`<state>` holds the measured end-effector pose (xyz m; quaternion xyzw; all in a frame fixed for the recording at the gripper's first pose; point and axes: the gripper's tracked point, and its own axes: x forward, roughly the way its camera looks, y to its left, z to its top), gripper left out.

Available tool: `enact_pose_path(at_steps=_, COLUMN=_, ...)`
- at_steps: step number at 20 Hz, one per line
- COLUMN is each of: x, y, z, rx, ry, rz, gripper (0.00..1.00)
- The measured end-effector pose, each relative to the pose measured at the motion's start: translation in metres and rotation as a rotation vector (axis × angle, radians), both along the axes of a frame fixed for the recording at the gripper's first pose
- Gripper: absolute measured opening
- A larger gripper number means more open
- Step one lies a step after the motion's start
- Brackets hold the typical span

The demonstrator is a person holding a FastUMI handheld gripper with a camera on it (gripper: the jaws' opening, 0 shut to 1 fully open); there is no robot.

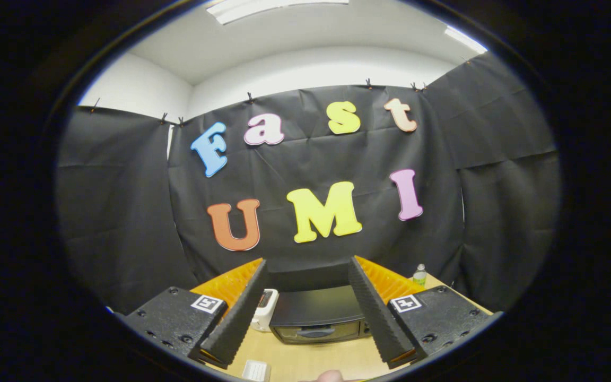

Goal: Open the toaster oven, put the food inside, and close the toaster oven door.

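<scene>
Gripper (308,265) fingers spread wide, nothing between the pads, held up above the wooden table (311,358). Small white object (256,370) on the table near the fingers' base, can't tell what it is. Toaster oven (319,314) sits ahead between the two fingers, door closed. White appliance (264,309) just beside its left side. Orange ridged panel (231,284) behind both. Small clear bottle (419,274) off to the right, near the black cloth wall (125,223).

Tool (308,265) fingers apart, empty; closed toaster oven (319,314) ahead, bare table (305,358) between.
</scene>
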<state>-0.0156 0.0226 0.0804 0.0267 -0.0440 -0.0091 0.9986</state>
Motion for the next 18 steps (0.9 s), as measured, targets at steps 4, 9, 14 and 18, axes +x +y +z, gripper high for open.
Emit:
enact_pose_path(at_steps=4, x=-0.001, y=0.005, z=-0.003, rx=0.004, ry=0.010, rz=-0.001, gripper=0.99)
enact_pose_path(at_steps=9, x=-0.001, y=0.006, z=-0.007, rx=0.009, ry=0.025, rz=-0.012, gripper=0.99)
enact_pose_path(at_steps=14, x=0.002, y=0.010, z=-0.009, rx=0.010, ry=0.026, rz=-0.018, gripper=0.99)
enact_pose_path(at_steps=18, x=0.003, y=0.013, z=-0.014, rx=0.019, ry=0.036, rz=-0.027, gripper=1.00)
